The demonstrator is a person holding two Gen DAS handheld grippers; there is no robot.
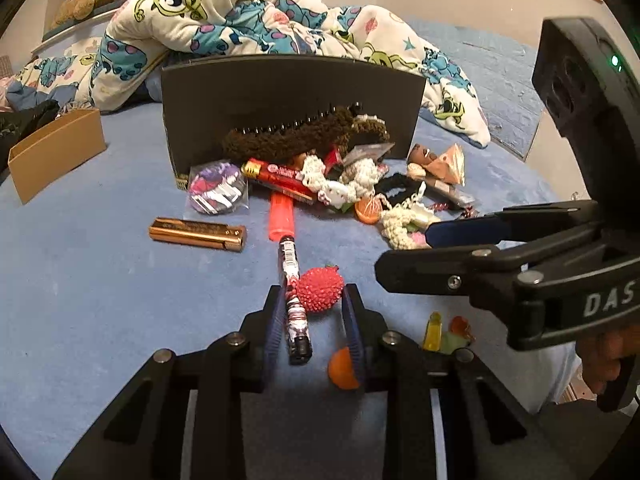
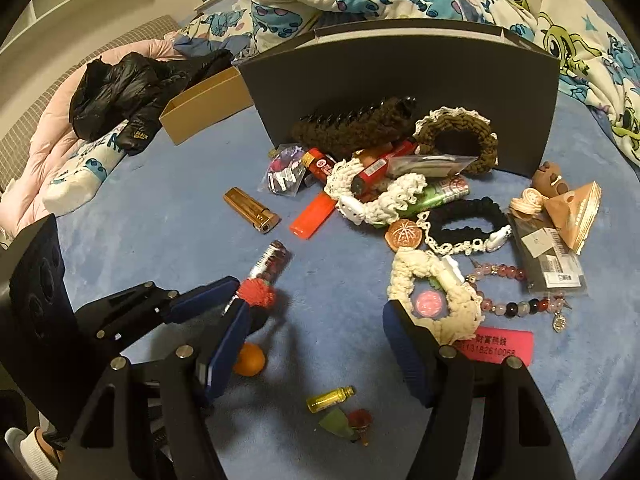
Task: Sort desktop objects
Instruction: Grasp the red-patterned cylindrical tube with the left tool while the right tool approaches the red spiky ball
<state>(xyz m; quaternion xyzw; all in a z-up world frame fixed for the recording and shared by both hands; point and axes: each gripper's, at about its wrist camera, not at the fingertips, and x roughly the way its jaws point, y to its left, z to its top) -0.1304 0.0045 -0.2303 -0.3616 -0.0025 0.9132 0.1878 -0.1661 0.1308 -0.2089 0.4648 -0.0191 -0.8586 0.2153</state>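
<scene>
Blue plush bedding (image 1: pixel 100 300) serves as the work surface, with a cartoon-print quilt (image 1: pixel 224 12) heaped behind a tipped dark box (image 1: pixel 280 92) and a brown cardboard tray (image 1: pixel 52 152) well off to the left of both tools.

The left gripper (image 1: pixel 312 300) has its blue pads closed on a spiky red ball (image 1: pixel 320 289), caught right at the fingertips. A patterned tube (image 1: pixel 294 304) also lies between the jaws, just inside the left pad and beside the ball. Likely trouble: the ball looks soft and round, held only at the tips, so it could squirt out forward; the tube may be pinched along or dragged with it. A small orange ball (image 1: pixel 342 368) sits just under the right finger and could be nudged away.

Further right, the right gripper (image 2: pixel 320 320) stands fairly wide and holds nothing; a cream crocheted scrunchie (image 2: pixel 436 296) rests against its right finger, with a pink tag (image 2: pixel 500 346) just beyond. A yellow vial (image 2: pixel 330 399) lies near, between its fingers.
</scene>
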